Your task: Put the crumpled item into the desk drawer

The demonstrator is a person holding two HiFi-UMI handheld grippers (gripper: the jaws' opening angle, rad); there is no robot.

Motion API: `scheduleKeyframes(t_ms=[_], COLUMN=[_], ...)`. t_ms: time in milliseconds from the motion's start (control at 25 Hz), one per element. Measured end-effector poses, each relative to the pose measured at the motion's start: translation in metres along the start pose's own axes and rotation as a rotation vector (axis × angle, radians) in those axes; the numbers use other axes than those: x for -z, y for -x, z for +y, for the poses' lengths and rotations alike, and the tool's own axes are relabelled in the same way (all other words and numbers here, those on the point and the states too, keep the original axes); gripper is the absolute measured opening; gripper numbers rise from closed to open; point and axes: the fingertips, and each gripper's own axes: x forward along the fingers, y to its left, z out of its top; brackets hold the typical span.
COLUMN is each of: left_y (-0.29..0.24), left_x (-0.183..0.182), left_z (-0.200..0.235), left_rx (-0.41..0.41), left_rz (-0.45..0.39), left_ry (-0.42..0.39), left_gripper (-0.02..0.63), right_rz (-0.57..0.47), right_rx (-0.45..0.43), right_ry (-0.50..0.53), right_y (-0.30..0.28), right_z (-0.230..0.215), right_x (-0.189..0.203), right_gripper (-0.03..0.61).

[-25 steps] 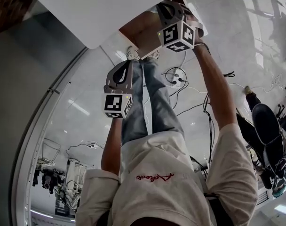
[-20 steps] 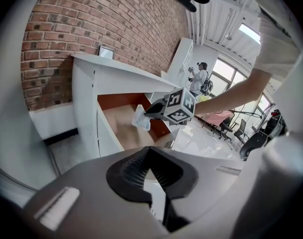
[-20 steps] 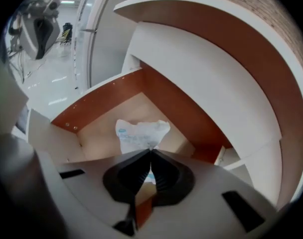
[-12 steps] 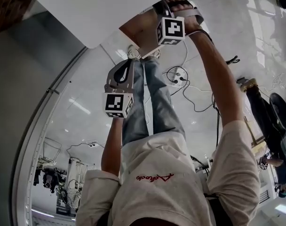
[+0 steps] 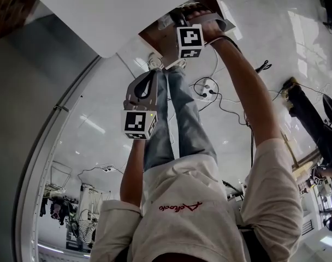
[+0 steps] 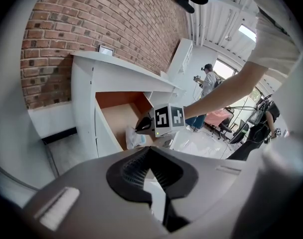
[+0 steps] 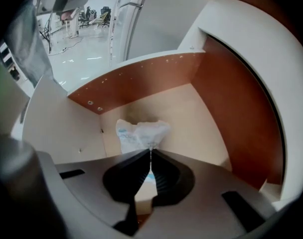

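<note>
The left gripper (image 6: 150, 151) has its jaws closed together with nothing between them. Farther off, a white desk (image 6: 86, 66) stands against a brick wall (image 6: 91, 19). In its open drawer (image 6: 114, 116) is a crumpled white plastic bag (image 6: 131, 138), and the right gripper (image 6: 138, 128) reaches in from the right, tips at the bag's top.

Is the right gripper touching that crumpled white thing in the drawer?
Touching. In the right gripper view, the right gripper is shut, pinching the crumpled item.
</note>
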Motion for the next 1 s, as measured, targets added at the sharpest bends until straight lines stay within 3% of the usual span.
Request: scheduleKeyframes(t_ms=[440, 1000], left_y=[0.000, -0.003], left_x=[0.010, 0.022], left_z=[0.004, 0.012], left_rx=[-0.008, -0.018], left_rz=[-0.004, -0.001], left_ry=[0.022, 0.034], left_gripper=[0.009, 0.009], right_rz=[0.021, 0.016], right_rx=[-0.100, -0.149], right_ry=[0.001, -0.026], right_y=[-0.020, -0.034], right_z=[0.027, 0.039], right_x=[-0.003, -0.002], right_gripper=[0.014, 0.014])
